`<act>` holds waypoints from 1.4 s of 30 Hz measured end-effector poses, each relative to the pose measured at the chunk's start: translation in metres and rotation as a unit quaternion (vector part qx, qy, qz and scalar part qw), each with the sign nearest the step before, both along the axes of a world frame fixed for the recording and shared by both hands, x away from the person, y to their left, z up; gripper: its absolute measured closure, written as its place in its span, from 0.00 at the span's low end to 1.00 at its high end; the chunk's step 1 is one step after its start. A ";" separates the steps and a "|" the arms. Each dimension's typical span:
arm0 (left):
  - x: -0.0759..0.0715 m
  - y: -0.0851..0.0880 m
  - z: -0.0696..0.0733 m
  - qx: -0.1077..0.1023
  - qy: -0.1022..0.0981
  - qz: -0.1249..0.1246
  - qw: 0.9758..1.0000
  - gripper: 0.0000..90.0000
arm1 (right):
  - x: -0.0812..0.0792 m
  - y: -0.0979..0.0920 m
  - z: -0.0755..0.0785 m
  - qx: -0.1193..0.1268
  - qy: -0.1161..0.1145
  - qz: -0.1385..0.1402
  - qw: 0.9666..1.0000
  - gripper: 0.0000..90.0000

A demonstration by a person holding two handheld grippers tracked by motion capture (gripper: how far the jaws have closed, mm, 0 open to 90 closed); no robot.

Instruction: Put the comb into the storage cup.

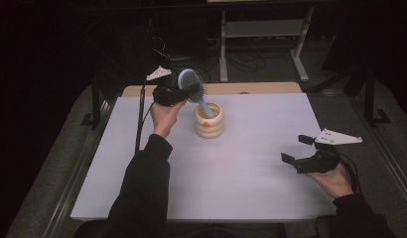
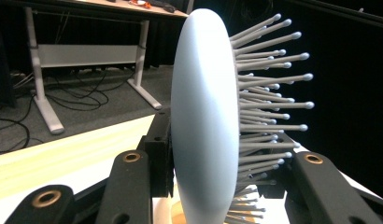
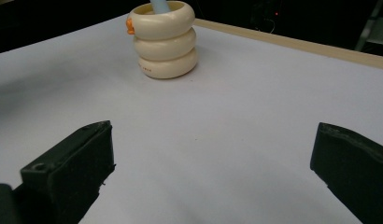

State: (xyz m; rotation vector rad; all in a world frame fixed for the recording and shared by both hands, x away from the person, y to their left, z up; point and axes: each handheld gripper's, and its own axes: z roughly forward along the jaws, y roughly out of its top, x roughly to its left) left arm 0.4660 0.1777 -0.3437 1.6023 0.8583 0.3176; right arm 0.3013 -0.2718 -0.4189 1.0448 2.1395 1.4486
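The white table [image 1: 251,168] sits in a dark room. Your right gripper [image 1: 300,148] waits near you with its jaws wide apart and nothing between them. Farther off, your left gripper [image 1: 177,92] squeezes the blue hairbrush [image 1: 191,84] by its head. Past those jaws, the handle dips into the cream cup [image 1: 209,124].

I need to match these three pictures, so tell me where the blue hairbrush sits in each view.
High view: hairbrush upper left of centre, head in the left gripper, handle down in the cream holder.
Left gripper view: head on edge, centre, between the jaws.
Right gripper view: handle tip at the top edge, inside the holder.
Shared landmark: the cream holder.
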 end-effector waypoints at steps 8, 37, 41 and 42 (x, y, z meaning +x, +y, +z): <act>-0.001 -0.001 -0.009 -0.002 0.005 0.001 1.000 0.63 | 0.000 0.000 -0.001 -0.002 0.000 -0.001 1.000 0.00; 0.003 -0.007 -0.038 -0.009 0.021 0.037 0.999 0.57 | -0.002 -0.001 -0.004 -0.002 0.001 -0.004 1.000 0.00; 0.003 -0.004 -0.041 -0.016 0.022 0.042 0.999 0.56 | -0.002 -0.001 -0.004 -0.003 0.002 -0.004 1.000 0.00; 0.003 -0.004 -0.040 -0.013 0.021 0.044 0.999 0.56 | -0.002 -0.001 -0.004 -0.003 0.001 -0.003 1.000 0.00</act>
